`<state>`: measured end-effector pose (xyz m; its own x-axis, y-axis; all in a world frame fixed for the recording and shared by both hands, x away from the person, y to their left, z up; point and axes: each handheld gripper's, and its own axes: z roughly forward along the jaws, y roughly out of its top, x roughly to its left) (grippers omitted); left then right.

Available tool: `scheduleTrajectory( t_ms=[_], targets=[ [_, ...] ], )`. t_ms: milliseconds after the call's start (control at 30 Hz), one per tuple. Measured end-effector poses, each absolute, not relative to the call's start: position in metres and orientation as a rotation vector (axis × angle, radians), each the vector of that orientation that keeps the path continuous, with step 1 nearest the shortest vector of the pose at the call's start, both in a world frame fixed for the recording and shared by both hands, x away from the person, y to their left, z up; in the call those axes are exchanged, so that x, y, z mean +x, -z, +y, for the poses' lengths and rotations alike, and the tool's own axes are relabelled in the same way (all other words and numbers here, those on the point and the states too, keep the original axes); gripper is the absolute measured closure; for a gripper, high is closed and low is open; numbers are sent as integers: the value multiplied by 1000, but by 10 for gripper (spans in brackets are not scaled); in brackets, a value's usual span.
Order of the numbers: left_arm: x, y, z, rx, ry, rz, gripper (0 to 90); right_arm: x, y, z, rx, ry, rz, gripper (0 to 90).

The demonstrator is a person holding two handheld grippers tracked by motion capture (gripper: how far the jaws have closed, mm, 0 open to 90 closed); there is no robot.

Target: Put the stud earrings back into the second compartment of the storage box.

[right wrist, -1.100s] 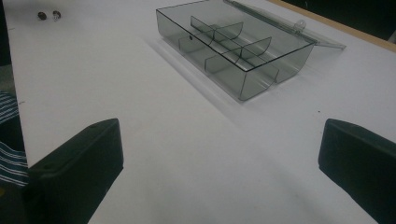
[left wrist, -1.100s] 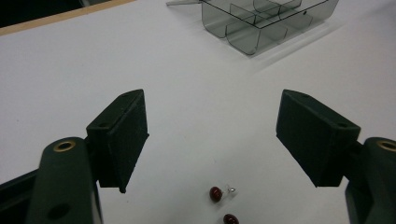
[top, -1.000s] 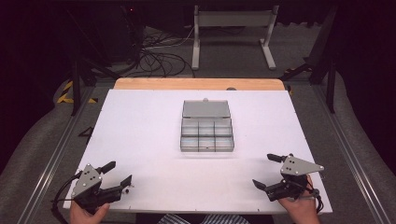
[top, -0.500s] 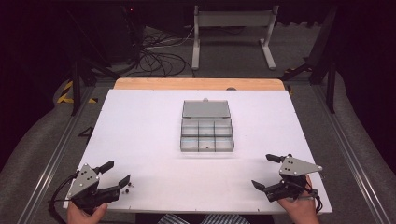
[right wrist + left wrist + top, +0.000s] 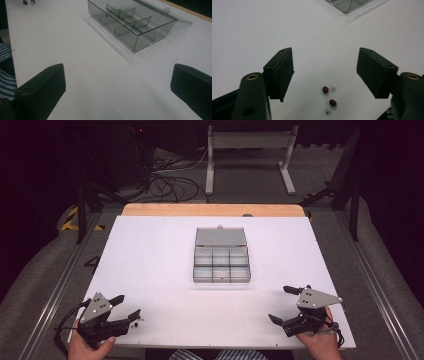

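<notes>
Two small dark-red studs with silver posts lie on the white table near its front left edge, and they show as specks in the high view. My left gripper hovers over them. Its jaws are wide apart and have just been closing a little; the studs lie low between them, untouched. A clear compartment box with its lid folded back sits mid-table. My right gripper rests at the front right, open and holding nothing. In the right gripper view the box lies ahead of that gripper.
The white table top ends in a wooden strip at the far side. Beyond it are cables and a metal stand on the floor. A striped garment shows at the near edge.
</notes>
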<state>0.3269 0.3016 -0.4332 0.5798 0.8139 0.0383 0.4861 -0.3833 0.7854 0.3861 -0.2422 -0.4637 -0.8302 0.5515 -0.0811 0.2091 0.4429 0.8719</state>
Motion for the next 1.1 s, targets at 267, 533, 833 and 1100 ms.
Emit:
scheduleTrajectory(
  t_ms=[267,533,833,1100],
  targets=[
    [330,432,300,2082,-533,1059,328,386,464,-242,639,-1341,2354,6],
    [338,437,296,2170,-502,1122,330,386,465,-240,633,-1332,2362,6],
    [348,445,287,2259,-417,1183,352,385,465,-239,626,-1330,2370,7],
    [352,451,277,2325,-381,1189,398,386,465,-239,624,-1333,2369,8]
  ],
)
